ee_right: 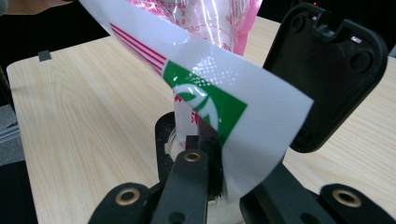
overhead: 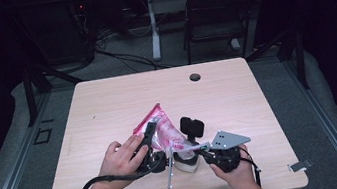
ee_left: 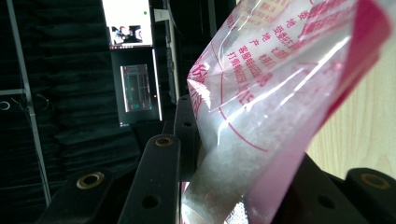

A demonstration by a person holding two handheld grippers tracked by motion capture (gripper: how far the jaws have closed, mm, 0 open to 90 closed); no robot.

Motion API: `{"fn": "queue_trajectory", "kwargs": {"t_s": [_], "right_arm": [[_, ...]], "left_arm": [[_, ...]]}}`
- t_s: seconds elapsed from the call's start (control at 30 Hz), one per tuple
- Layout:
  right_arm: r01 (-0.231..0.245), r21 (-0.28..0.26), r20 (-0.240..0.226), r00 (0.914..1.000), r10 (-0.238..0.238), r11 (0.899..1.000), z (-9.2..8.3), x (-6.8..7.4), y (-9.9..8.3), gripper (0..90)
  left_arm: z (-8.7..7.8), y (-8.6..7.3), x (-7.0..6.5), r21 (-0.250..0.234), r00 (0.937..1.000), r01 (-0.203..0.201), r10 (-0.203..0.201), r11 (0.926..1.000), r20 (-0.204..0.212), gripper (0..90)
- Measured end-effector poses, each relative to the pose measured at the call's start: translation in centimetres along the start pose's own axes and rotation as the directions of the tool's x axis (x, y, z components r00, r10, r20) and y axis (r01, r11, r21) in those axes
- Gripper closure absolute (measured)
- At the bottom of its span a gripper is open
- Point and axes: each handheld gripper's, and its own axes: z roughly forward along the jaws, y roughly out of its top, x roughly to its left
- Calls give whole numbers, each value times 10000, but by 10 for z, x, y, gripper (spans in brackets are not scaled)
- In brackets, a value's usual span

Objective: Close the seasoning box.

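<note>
A clear plastic bag with pink edges and red print [overhead: 161, 126] is held up above the wooden table [overhead: 106, 98]. My left gripper [overhead: 153, 131] is shut on its near side. In the left gripper view the bag [ee_left: 280, 93] fills the right half, and the gripper [ee_left: 224, 158] has the film pinched between the black jaws. My right gripper [overhead: 194, 149] is shut on a white packet with green and red print [ee_right: 210, 88], whose far end reaches into the bag's mouth [ee_right: 205, 18]. The packet's edge is clamped low between the right gripper's [ee_right: 219, 175] jaws.
A black, flat, rounded object [overhead: 192, 127] stands just behind the grippers [ee_right: 327, 70]. A white object [overhead: 187, 165] lies beneath them, with a thin grey rod [overhead: 170, 175] beside it. A cable hole [overhead: 194, 77] is at the table's far edge. A folding chair [overhead: 218, 16] stands beyond.
</note>
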Motion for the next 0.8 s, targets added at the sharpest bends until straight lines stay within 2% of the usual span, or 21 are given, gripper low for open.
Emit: {"fn": "queue_trajectory", "kwargs": {"t_s": [0.73,0.8], "right_arm": [[-84,-45,79,9999,84,10000,-1,-2,-1,899],[-60,-28,87,9999,60,10000,-1,-3,-1,899]], "left_arm": [[0,2,2,-69,10000,-6,6,10000,31,753],[0,3,2,-121,9999,-99,98,9999,-92,752]]}}
